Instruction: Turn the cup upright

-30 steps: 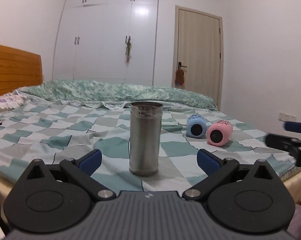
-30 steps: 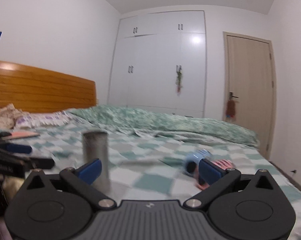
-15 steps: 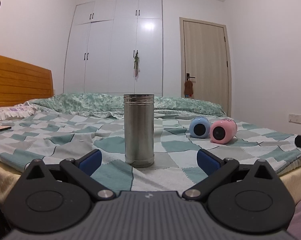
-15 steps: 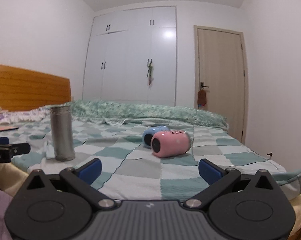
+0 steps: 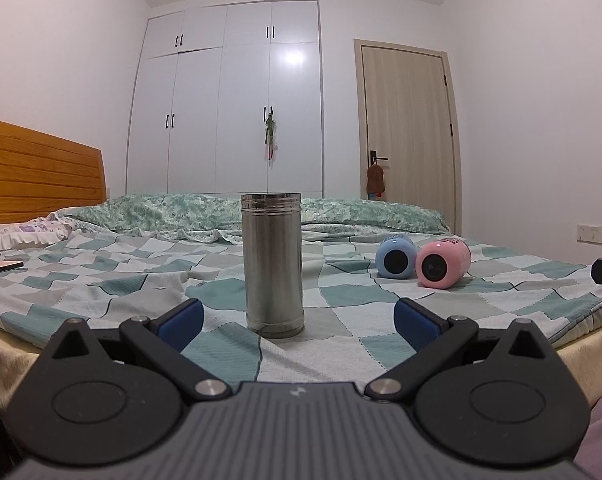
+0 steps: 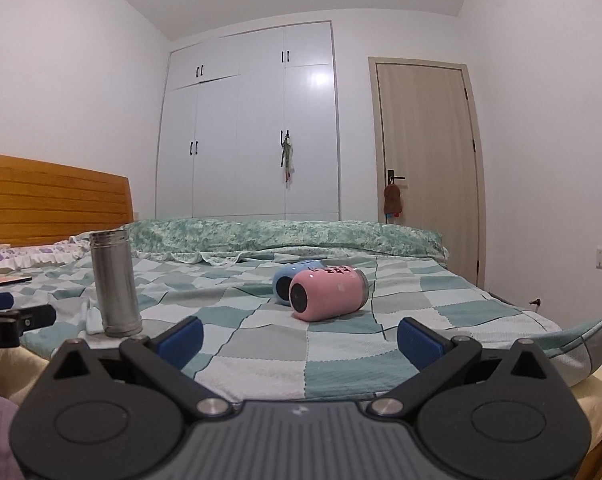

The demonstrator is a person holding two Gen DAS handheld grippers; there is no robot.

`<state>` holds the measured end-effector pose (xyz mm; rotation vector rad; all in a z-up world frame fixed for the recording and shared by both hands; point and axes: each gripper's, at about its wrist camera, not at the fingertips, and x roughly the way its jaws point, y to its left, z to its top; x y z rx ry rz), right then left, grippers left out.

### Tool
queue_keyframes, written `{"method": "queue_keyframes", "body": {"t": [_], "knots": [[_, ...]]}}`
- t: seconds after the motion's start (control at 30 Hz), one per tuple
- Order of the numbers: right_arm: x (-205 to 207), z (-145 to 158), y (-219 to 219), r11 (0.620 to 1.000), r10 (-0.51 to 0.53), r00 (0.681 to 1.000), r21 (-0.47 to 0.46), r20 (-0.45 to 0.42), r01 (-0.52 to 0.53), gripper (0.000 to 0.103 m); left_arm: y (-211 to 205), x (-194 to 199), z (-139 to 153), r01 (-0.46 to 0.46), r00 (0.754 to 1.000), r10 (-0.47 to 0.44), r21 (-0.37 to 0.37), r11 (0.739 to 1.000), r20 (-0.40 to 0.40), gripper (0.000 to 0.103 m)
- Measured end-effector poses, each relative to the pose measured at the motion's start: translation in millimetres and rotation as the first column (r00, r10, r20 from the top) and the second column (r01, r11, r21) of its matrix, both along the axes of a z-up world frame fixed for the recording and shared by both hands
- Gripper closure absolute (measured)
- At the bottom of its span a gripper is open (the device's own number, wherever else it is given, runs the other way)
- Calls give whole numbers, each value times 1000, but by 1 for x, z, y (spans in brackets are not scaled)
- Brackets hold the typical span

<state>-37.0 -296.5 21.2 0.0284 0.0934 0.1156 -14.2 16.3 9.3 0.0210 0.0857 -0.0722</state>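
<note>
- Your steel cup (image 5: 272,264) stands upright on the checked bedspread (image 5: 101,276), dead centre of the left wrist view, its threaded rim at the top and its base flat on the cloth near the bed's front edge.
- In that view the cup sits just beyond your left gripper (image 5: 297,314), lined up with the gap between the two blue pads (image 5: 181,319), touching neither.
- Your left gripper's jaws are spread wide, far wider than the cup, and hold nothing.
- In the right wrist view the same steel cup (image 6: 115,282) appears at middle left, well to the left of your right gripper (image 6: 299,336) and outside its span.
- Your right gripper is likewise spread wide and empty, its blue pads (image 6: 419,342) over bare bedspread at the bottom of the frame.
- A pink cup (image 6: 327,294) lies on its side just above centre of the right view, its dark mouth facing you; it is ahead of the right gripper's gap, apart from the pads.
- A blue cup (image 6: 287,282) lies on its side right behind the pink one; whether they touch, you cannot tell.
- In the left view these two, pink (image 5: 443,263) and blue (image 5: 395,258), sit at middle right, well apart from the steel cup.
- The tip of your left gripper shows at the left edge of the right view.
- A white wardrobe (image 5: 229,100) and a door (image 5: 407,132) fill the far wall.
</note>
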Motion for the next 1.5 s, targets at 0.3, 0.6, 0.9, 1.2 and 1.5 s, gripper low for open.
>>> {"method": "queue_keyframes", "body": {"t": [0.3, 0.6, 0.9, 1.2, 1.5], "knots": [[-1, 0, 2, 1000, 2, 1000, -10, 0, -2, 0, 1, 0, 0, 0, 1000, 0, -4, 1000, -1, 0], [-1, 1, 3, 1000, 2, 1000, -11, 0, -2, 0, 1, -2, 0, 2, 1000, -2, -5, 1000, 2, 0], [-1, 0, 3, 1000, 2, 1000, -11, 1, -2, 0, 1, -2, 0, 3, 1000, -3, -8, 1000, 5, 0], [-1, 0, 3, 1000, 2, 1000, -10, 1, -2, 0, 1, -3, 0, 4, 1000, -4, -8, 1000, 6, 0], [-1, 0, 3, 1000, 2, 1000, -11, 1, -1, 0, 1, -3, 0, 3, 1000, -3, -9, 1000, 6, 0]]}}
